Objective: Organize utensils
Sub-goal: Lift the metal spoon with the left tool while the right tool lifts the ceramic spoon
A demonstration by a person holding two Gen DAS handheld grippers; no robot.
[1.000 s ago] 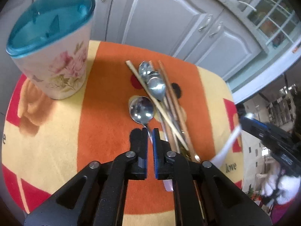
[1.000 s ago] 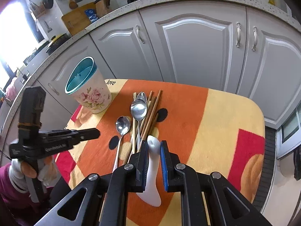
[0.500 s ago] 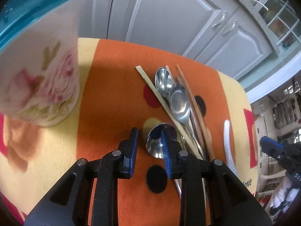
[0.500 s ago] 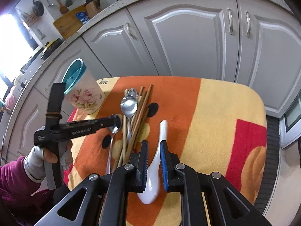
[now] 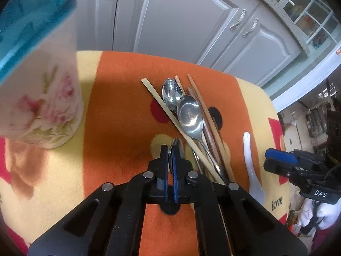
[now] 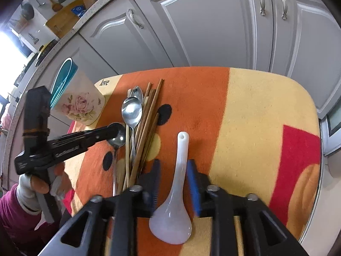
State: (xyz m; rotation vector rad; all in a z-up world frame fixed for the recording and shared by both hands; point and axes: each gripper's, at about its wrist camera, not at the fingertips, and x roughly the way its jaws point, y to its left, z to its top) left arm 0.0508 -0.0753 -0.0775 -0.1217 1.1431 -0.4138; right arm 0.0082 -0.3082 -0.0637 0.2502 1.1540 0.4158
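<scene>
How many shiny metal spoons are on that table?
3: two shiny metal spoons overlapping among the chopsticks, one pinched in the left gripper. Others could be hidden.

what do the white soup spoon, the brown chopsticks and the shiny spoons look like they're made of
White soup spoon: likely glazed ceramic, possibly plastic; glossy and slightly translucent at the bowl. Brown chopsticks: wood or bamboo by the matte, grainy brown. Shiny spoons: polished steel, with mirror-like reflections in the bowls.

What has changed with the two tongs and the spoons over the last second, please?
The left tongs moved forward and closed on the metal spoon. The right tongs opened, now straddling the white spoon. The cup, chopsticks and other spoons stayed put.
</scene>
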